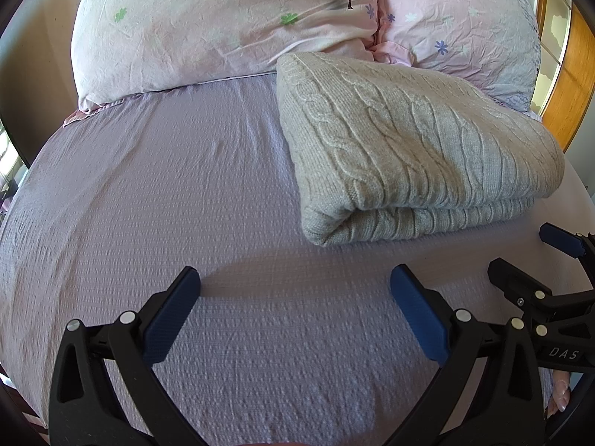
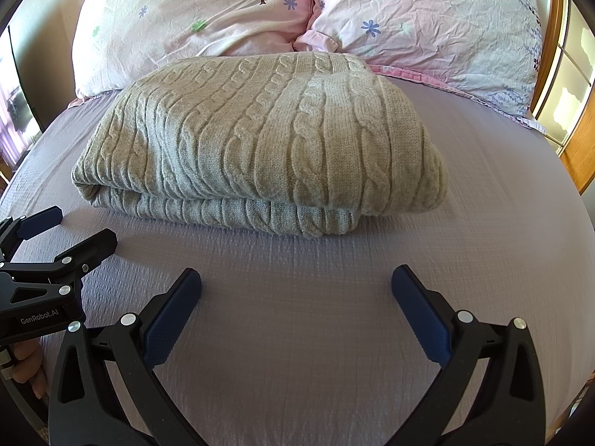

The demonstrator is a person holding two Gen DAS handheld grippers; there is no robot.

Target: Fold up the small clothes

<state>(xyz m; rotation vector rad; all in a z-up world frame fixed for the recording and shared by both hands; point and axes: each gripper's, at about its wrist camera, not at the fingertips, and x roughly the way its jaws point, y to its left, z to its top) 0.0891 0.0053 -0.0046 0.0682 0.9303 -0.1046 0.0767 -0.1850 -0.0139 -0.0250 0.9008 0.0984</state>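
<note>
A beige cable-knit sweater (image 2: 260, 141) lies folded in a thick stack on the lilac bedsheet (image 2: 297, 316), just in front of the pillows. In the left wrist view it (image 1: 409, 148) sits ahead and to the right. My left gripper (image 1: 295, 290) is open and empty, hovering over bare sheet to the left of the sweater's front edge. My right gripper (image 2: 296, 290) is open and empty, a short way in front of the sweater. Each gripper shows in the other's view: the right one (image 1: 520, 260) at the right edge, the left one (image 2: 74, 230) at the left edge.
Two pink floral pillows (image 2: 193, 18) (image 2: 446, 26) lie at the head of the bed behind the sweater. A wooden-framed window (image 2: 569, 85) is at the right. The bed's left edge (image 1: 22, 193) drops off beside a wall.
</note>
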